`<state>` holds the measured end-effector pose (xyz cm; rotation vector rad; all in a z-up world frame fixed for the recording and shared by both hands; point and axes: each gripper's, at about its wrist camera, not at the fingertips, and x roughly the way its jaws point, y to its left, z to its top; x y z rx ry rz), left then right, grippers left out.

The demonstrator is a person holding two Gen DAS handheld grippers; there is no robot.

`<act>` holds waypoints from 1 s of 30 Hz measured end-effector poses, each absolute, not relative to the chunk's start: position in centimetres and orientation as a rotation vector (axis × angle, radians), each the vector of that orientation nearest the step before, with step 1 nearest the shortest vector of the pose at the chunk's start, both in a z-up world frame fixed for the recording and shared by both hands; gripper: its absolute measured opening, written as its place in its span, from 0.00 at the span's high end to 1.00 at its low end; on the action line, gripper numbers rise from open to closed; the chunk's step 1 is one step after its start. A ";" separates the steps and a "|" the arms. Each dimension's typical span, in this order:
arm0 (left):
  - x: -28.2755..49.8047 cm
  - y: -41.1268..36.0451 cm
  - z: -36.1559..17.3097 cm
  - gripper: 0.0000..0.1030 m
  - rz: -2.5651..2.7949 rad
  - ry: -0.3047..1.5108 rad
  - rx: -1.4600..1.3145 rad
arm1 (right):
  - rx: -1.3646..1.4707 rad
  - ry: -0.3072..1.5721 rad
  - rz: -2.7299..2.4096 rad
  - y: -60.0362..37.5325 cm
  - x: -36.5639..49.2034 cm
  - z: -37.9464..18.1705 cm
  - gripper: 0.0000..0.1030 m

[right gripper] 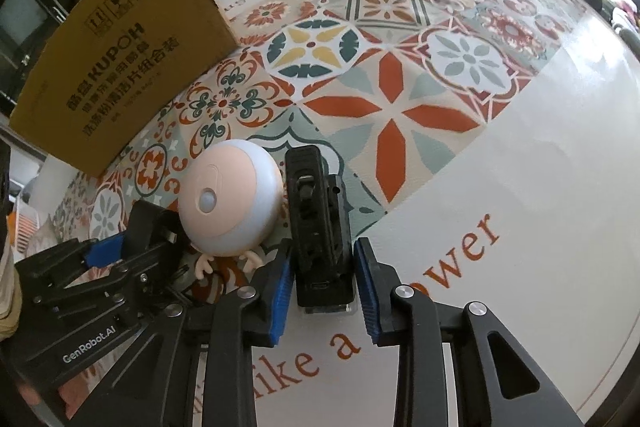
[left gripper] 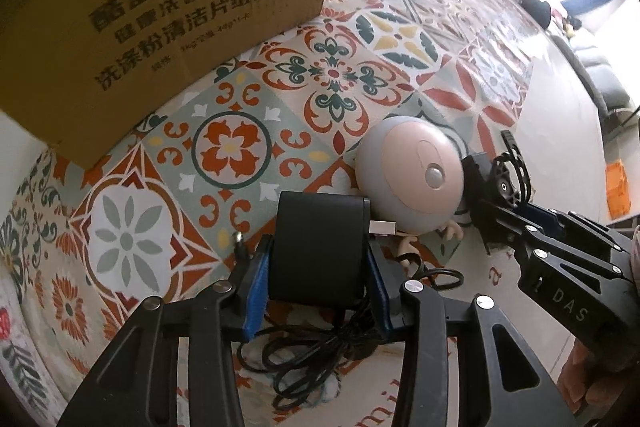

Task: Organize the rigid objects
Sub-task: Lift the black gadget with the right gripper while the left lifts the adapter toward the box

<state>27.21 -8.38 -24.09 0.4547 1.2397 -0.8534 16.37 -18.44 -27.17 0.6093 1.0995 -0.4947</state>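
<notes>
My left gripper [left gripper: 318, 267] is shut on a black power adapter [left gripper: 320, 247], whose black cable [left gripper: 320, 351] hangs in a bundle beneath it. A round grey and pink toy [left gripper: 412, 175] with small hands lies on the table just beyond the adapter; it also shows in the right wrist view [right gripper: 228, 199]. My right gripper [right gripper: 322, 279] has its blue pads on both sides of a black phone-holder clip [right gripper: 320, 227] standing on the table; a small gap shows on the right side. The right gripper also shows in the left wrist view [left gripper: 492, 203], to the right of the toy.
A brown cardboard box [left gripper: 160, 11] stands at the far left of the table [right gripper: 540, 187]; it also shows in the right wrist view [right gripper: 120, 67]. The table carries a patterned tile-print cover with orange lettering. Chairs and room clutter lie beyond the far edge.
</notes>
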 end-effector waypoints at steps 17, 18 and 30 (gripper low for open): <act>26.0 -5.7 -19.0 0.60 -0.759 1.155 0.337 | 0.540 1.027 -0.372 -18.0 16.5 -22.0 0.71; 25.9 -6.3 -18.9 0.60 -0.753 1.153 0.338 | 0.542 1.029 -0.368 -18.2 16.5 -22.0 0.71; 25.1 -4.6 -16.0 0.60 -0.688 1.102 0.214 | 0.464 1.010 -0.281 -17.7 16.9 -19.5 0.71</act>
